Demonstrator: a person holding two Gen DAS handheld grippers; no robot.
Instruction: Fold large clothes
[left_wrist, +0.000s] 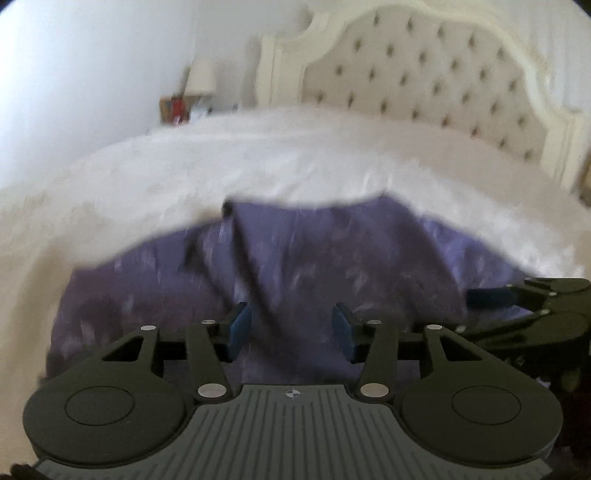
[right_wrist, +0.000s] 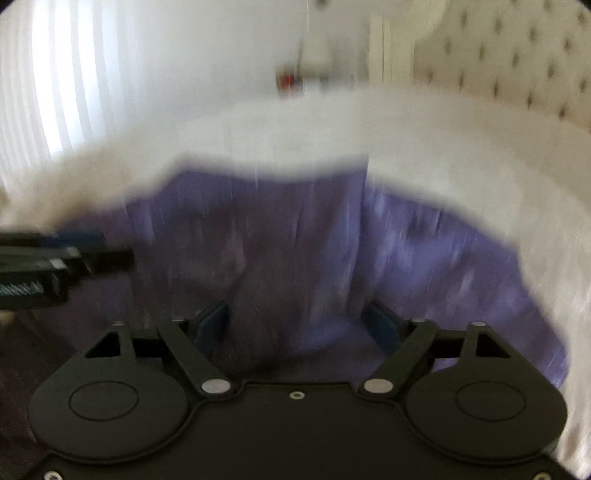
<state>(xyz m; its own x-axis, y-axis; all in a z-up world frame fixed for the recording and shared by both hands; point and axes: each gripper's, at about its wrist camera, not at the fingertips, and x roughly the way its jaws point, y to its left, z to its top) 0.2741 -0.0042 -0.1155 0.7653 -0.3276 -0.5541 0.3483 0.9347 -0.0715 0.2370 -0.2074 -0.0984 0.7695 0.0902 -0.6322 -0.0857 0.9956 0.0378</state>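
Note:
A large purple garment with a pale pattern lies spread and creased on the white bed cover. A fold ridge runs across its middle. My left gripper hovers low over its near part, open, with cloth beneath the gap and the blue pads clear of it. In the right wrist view the same garment lies under my right gripper, which is open wide and grips nothing. Each gripper shows at the other view's edge: a blue finger at the right, the left gripper's finger at the left. Both views are motion-blurred.
A cream tufted headboard stands at the far end of the bed. A lamp and small items sit on a bedside stand at the back left. Bright curtains fill the left of the right wrist view.

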